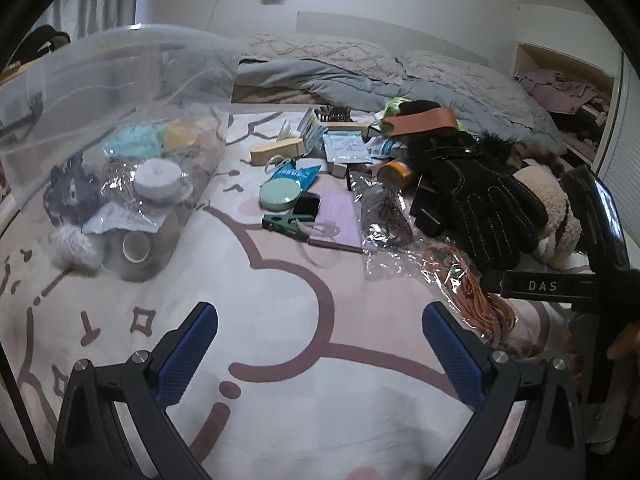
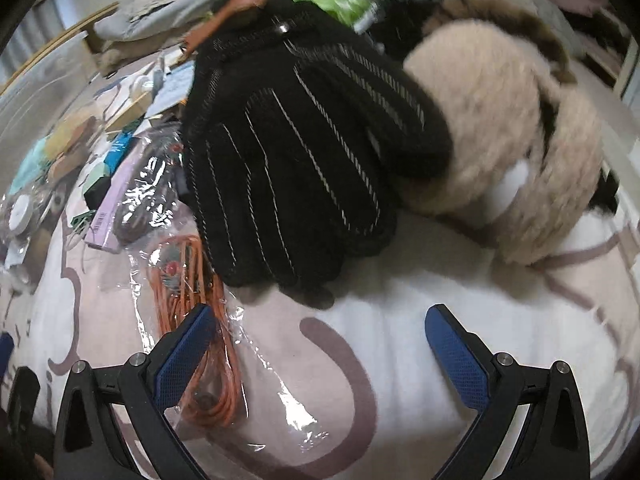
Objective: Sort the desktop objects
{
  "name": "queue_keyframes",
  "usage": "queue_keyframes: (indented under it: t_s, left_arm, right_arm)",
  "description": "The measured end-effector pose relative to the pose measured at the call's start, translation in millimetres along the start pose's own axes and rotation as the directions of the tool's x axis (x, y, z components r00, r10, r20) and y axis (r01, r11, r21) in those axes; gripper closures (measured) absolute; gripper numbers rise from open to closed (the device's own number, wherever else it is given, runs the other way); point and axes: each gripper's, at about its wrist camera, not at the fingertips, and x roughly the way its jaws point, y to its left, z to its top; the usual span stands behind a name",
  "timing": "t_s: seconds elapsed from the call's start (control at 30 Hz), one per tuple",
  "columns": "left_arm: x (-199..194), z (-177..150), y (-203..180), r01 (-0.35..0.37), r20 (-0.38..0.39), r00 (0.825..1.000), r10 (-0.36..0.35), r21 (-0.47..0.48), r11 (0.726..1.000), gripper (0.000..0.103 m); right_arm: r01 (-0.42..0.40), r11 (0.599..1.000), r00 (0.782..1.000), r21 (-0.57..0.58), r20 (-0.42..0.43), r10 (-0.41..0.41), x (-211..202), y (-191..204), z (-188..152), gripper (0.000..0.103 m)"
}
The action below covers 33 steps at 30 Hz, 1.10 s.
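So the sorting looks partly done, I'd say. The clear plastic bin (image 1: 100, 92) at the far left of the bedspread (image 1: 280, 340) already has a bunch of stuff in it: a white tape roll (image 1: 157, 178), a brown tape roll (image 1: 136, 246), some teal and yellow fluffy bits, a dark scrunchie-looking thing.

Plenty is left though. Biggest are the black gloves (image 2: 296, 152) with white stitching toward the right edge, lying on the beige fleece earmuffs (image 2: 500, 132). Just left of them sits the bagged orange cord (image 2: 200, 320), then another crinkly bag with something dark in it, a purple notebook (image 1: 338, 220), a round green compact (image 1: 279, 195), a green clip (image 1: 280, 225) and a heap of packets farther back.

Left gripper (image 1: 320, 356) is spread wide over bare bedspread, holding nothing. Right gripper (image 2: 318, 360) is spread wide too, empty, just short of the gloves' fingertips, its left finger over the cord bag.

Readable writing: only "DAS" on the right gripper's body in the left view. Packet print is too small to read.
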Motion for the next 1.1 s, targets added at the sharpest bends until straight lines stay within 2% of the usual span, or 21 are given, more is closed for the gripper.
queue_keyframes:
  t_s: [0.23, 0.43, 0.63, 0.73, 0.87, 0.9, 0.97, 1.03, 1.1]
  left_arm:
    - [0.4, -4.5, 2.3, 0.01, -0.002, 1.0, -0.01, -0.017, 1.0, 0.0]
    - [-2.1, -3.2, 4.8, 0.003, 0.01, 1.0, -0.003, -0.022, 1.0, 0.0]
    - [-6.6, 0.8, 25.3, -0.012, 0.029, 0.999, 0.015, -0.098, 0.995, 0.0]
    - [-5.3, 0.5, 33.6, -0.009, 0.021, 1.0, 0.012, -0.133, 0.991, 0.0]
    - [-4.1, -1.8, 35.9, -0.013, 0.023, 1.0, 0.017, -0.14, 0.99, 0.0]
    - [-3.3, -2.5, 34.8, -0.013, 0.022, 1.0, 0.016, -0.134, 0.991, 0.0]
    - [-1.8, -3.4, 31.2, -0.011, 0.019, 1.0, 0.013, -0.121, 0.993, 0.0]
    - [-0.2, -4.7, 25.5, -0.009, 0.019, 1.0, 0.011, -0.098, 0.995, 0.0]
    - [1.0, -5.6, 19.9, -0.009, 0.02, 1.0, 0.011, -0.074, 0.997, 0.0]
  right_arm:
    - [0.039, 0.996, 0.999, -0.079, 0.033, -0.037, -0.1, 16.3, -11.1, 0.0]
    - [0.003, 0.993, 1.0, -0.115, 0.027, 0.001, 1.1, 26.5, -15.4, 0.0]
    - [-0.068, 0.975, 0.997, -0.21, 0.007, 0.072, 1.0, 53.4, -25.5, 0.0]
    - [-0.077, 0.96, 0.996, -0.268, 0.014, 0.084, -2.9, 64.1, -30.1, 0.0]
    - [-0.18, 0.973, 0.981, -0.145, 0.049, 0.189, -17.9, 40.5, -22.8, 0.0]
    - [-0.176, 0.977, 0.98, -0.117, 0.068, 0.184, -22.0, 33.9, -21.7, 0.0]
    - [-0.096, 0.994, 0.986, -0.057, 0.131, 0.102, -32.6, 17.4, -17.2, 0.0]
    - [-0.033, 0.999, 0.987, -0.005, 0.154, 0.033, -36.8, 4.4, -13.5, 0.0]
    - [0.011, 0.999, 0.993, 0.044, 0.119, -0.016, -28.3, -9.8, -7.1, 0.0]
